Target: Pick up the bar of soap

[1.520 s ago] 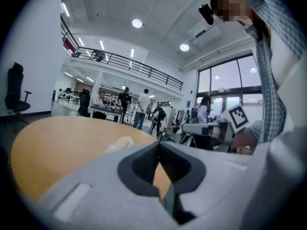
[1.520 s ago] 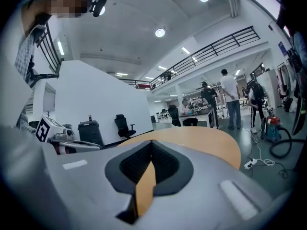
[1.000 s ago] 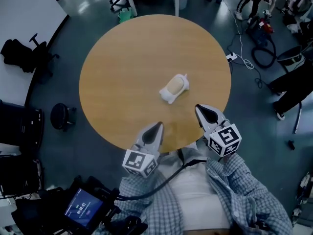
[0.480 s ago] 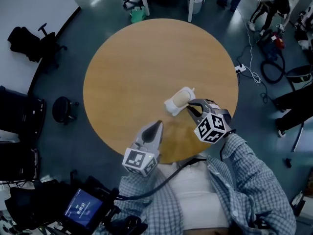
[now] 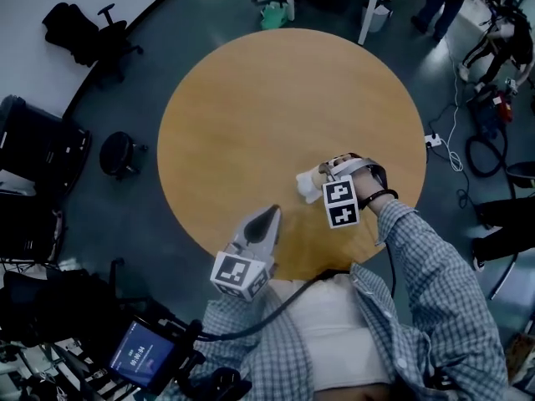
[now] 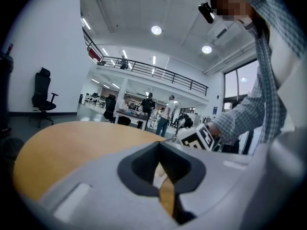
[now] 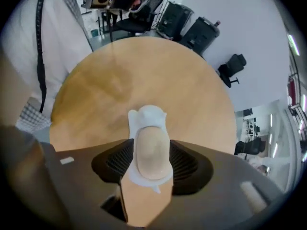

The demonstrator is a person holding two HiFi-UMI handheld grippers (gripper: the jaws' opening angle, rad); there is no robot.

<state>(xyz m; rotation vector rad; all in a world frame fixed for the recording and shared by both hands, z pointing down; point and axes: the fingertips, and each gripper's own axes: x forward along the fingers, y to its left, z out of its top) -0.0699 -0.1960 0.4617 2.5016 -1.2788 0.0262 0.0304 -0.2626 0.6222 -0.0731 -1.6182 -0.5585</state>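
Note:
A tan bar of soap [image 7: 152, 147] lies in a white dish [image 7: 146, 115] on the round wooden table [image 5: 251, 98], right of centre in the head view. My right gripper [image 7: 151, 163] reaches down over it. Its jaws are opening and stand on either side of the soap and dish [image 5: 308, 187], without a clear squeeze. The gripper's marker cube [image 5: 340, 204] hides most of the soap from above. Near the table's front edge my left gripper [image 5: 269, 214] hovers with its jaws together and nothing held [image 6: 158, 152].
Black office chairs [image 5: 84, 23] and dark cases [image 5: 42, 153] stand on the floor left of the table. Cables [image 5: 481, 153] lie on the floor at the right. A stool [image 5: 119, 153] sits close to the table's left edge. People stand at desks in the background [image 6: 148, 107].
My right gripper has swung in from the table's front edge to the soap, and its jaws now straddle it. The left gripper has stayed where it was. The head view has shifted.

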